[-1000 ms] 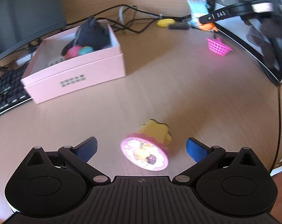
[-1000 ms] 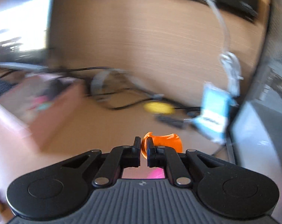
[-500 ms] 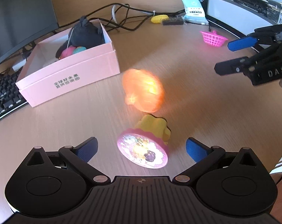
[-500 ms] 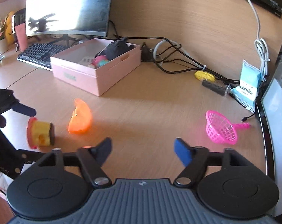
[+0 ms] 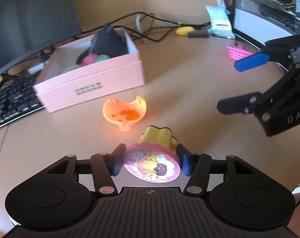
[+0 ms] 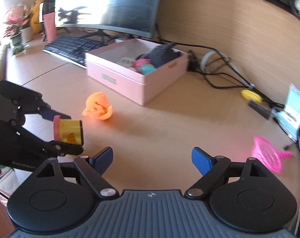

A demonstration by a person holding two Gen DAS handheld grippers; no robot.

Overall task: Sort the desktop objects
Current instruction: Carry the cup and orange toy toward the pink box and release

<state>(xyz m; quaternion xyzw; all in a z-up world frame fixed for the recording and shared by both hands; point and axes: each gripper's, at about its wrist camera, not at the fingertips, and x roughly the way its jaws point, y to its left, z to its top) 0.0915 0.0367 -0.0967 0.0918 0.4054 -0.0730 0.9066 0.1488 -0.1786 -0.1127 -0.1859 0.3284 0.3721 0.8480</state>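
Observation:
My left gripper (image 5: 150,161) is shut on a yellow toy cup with a pink picture lid (image 5: 151,164), which also shows in the right wrist view (image 6: 68,131) held just above the desk. An orange toy shell (image 5: 124,113) lies on the desk just beyond it, in front of the pink box (image 5: 90,85); the shell also shows in the right wrist view (image 6: 98,107). The pink box (image 6: 138,79) holds a black pouch and pink and teal balls. My right gripper (image 6: 151,158) is open and empty above the desk; it also shows at the right of the left wrist view (image 5: 249,81).
A pink toy basket (image 6: 268,159) lies at the right near a computer case. A yellow object (image 6: 251,96), cables, a dark adapter and a blue packet (image 5: 219,21) sit at the back. A keyboard (image 6: 74,48) and monitor (image 6: 110,6) stand behind the box.
The right gripper opened and dropped the orange shell, which tumbled and came to rest before the box. The left gripper closed on the yellow cup.

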